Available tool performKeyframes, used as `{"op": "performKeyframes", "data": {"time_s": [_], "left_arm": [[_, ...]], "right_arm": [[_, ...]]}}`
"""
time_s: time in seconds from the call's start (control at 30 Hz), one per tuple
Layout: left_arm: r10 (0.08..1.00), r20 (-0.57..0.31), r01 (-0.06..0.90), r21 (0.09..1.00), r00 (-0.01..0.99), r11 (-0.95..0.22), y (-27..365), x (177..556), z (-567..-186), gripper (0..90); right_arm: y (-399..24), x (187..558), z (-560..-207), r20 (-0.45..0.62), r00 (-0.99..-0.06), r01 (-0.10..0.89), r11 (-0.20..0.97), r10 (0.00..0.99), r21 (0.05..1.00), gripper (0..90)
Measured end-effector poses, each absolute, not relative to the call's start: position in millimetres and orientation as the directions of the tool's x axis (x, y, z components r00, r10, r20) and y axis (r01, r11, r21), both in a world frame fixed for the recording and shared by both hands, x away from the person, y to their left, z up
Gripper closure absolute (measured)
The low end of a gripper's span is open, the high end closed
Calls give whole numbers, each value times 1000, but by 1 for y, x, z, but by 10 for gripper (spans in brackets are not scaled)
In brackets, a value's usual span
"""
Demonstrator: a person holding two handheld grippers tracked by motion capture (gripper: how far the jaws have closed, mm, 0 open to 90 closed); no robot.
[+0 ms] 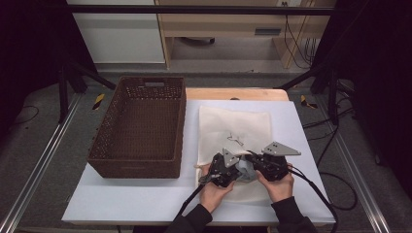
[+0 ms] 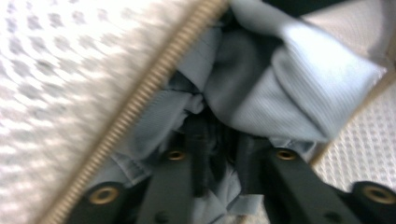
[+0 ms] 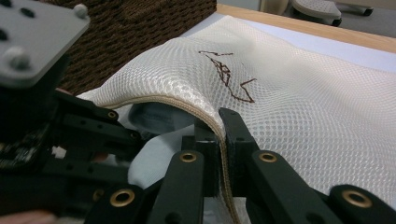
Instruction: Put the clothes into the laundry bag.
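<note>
one basket (image 1: 141, 127), one mesh bag (image 1: 235, 128), two grippers

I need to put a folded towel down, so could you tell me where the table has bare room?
Free: the white table strip in front of the wicker basket, and the strip right of the mesh bag. The basket itself is empty. Crowded: the bag's near edge, where both grippers work.

Overhead view; two close views of mesh bag (image 1: 234, 130)

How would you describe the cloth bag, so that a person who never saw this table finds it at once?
Start at the brown woven basket on the white table. Right beside it lies the flat cream mesh bag, where both grippers meet at its near edge. It has a beige zipper, a dark scribble, and blue-grey fabric at its opening.
</note>
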State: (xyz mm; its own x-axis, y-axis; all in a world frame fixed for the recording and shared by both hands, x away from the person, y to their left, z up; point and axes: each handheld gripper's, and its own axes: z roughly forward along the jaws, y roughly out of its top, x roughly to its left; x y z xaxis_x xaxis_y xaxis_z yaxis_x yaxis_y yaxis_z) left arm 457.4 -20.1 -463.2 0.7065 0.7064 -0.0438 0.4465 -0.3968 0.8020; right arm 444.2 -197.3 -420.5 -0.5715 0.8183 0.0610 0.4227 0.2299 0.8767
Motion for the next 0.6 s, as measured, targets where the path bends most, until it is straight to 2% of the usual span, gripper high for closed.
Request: {"op": "performKeyframes", "data": {"time_s": [0.1, 0.17, 0.37, 0.43, 0.6], "left_arm": [[712, -29, 428, 815, 702, -389, -20, 459, -461, 831], [726, 5, 406, 826, 688, -391, -20, 462, -459, 834], [720, 17, 402, 820, 694, -407, -24, 473, -465, 820], [709, -16, 409, 826, 705, -388, -20, 470, -463, 778], [657, -79, 401, 845, 750, -355, -1, 453, -447, 592]], "right_arm": [[-197, 444, -420, 63, -573, 422, 229, 817, 877, 866], [-198, 444, -419, 72, -577, 423, 222, 814, 879, 868], [-199, 442, -418, 67, -576, 410, 217, 814, 886, 869], [-199, 443, -419, 65, -574, 419, 224, 817, 880, 869], [-199, 445, -420, 57, -564, 424, 230, 823, 876, 869]]}}
